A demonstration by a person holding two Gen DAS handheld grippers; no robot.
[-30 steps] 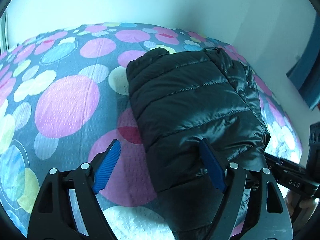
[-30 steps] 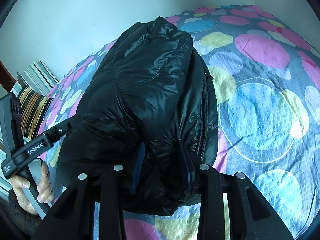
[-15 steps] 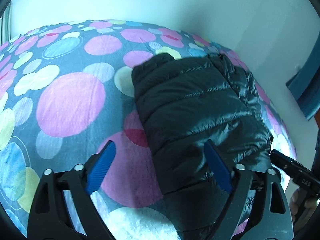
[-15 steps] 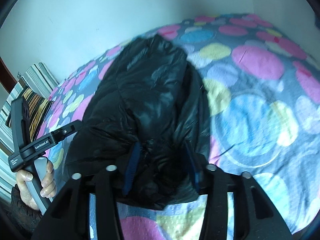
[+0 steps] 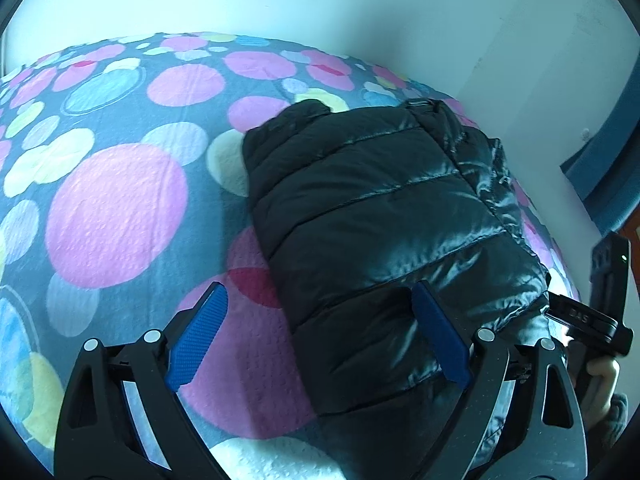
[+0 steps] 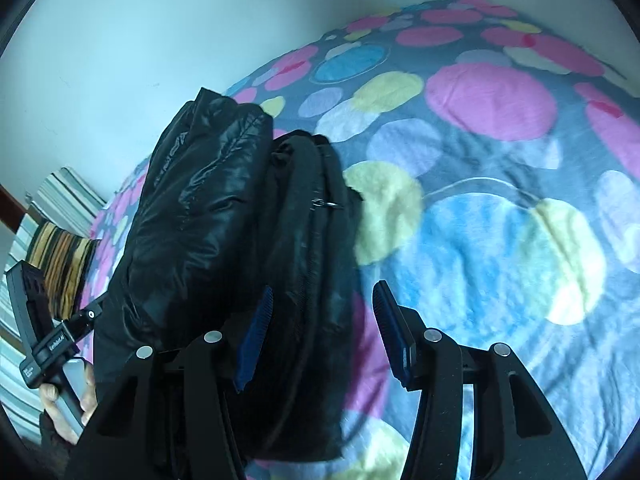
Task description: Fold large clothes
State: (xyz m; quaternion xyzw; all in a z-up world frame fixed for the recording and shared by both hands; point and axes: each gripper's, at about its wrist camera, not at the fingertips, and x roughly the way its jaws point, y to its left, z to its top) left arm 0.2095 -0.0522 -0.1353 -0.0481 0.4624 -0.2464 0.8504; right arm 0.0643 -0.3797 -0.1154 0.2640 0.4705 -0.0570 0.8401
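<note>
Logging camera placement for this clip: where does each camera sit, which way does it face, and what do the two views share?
Left wrist: sits on the left claw, angled down across the folded black puffer jacket on the spotted bedspread; its jaws are opening, and the other tool with fingers shows.
Right wrist: sits on the right claw, angled down along the jacket's zipper side; its jaws are opening off the jacket; the left hand shows.
Shared: jacket, bedspread, pale wall.
</note>
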